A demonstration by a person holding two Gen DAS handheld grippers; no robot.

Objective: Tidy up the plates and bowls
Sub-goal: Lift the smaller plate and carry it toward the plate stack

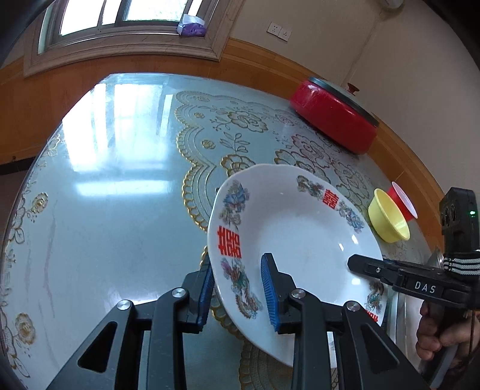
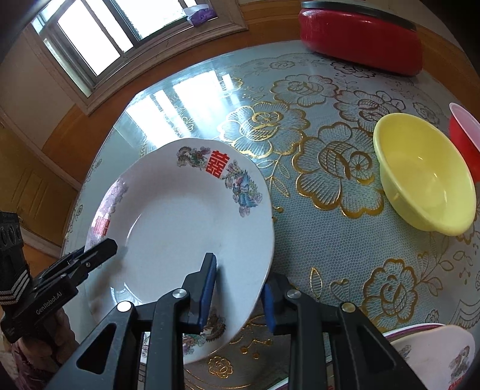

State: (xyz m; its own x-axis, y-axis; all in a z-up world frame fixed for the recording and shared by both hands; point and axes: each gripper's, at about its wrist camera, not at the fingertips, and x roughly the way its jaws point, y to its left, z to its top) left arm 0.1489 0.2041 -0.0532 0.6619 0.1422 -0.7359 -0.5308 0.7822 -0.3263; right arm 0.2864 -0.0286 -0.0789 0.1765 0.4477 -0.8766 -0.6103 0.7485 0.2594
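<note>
Round glass-topped table [image 1: 114,192] under a pale blue cloth [image 2: 330,240] with gold flower patterns, bright with window reflections. At the far edge, near the wall, a red round container [image 1: 333,120] with a dark lid, lying on the cloth. Behind, a window [image 1: 120,15] with a purple and white packet [image 1: 192,27] on its sill, wooden wall panelling [image 1: 255,60], and two white sockets [image 1: 279,30] higher up.
</note>
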